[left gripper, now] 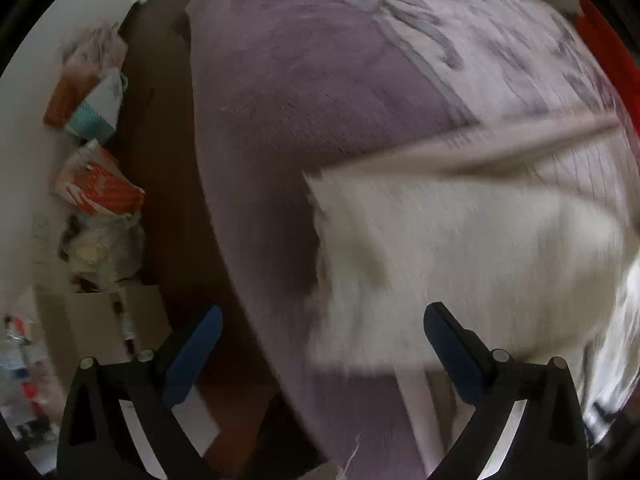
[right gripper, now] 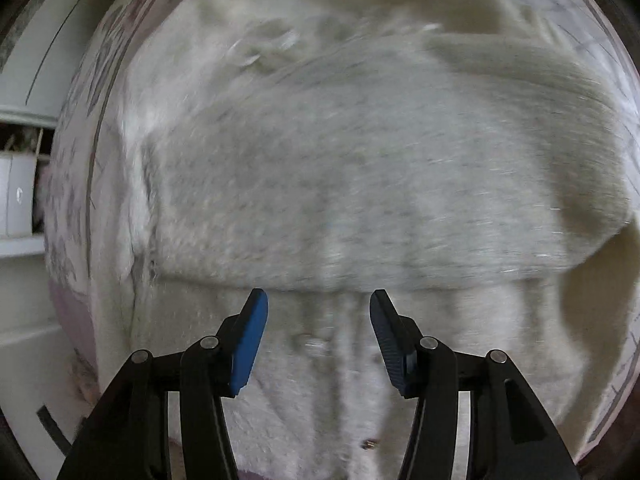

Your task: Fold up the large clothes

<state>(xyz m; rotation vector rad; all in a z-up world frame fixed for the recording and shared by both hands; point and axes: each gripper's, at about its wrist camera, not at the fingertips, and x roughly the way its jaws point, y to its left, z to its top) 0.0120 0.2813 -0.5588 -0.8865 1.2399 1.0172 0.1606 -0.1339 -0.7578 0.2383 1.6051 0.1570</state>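
Observation:
A large white fleecy garment lies on a purple bedspread, with one part folded over the rest; the fold's edge runs across just beyond my right fingertips. In the left wrist view the garment is blurred and fills the right half, its left edge near the view's middle. My left gripper is wide open and empty, hanging over the bedspread's left side. My right gripper is open and empty, just above the garment's lower layer.
Left of the bed is a dark floor strip with bags and boxes along a white wall. A red object sits at the far right. White furniture stands left of the bed in the right wrist view.

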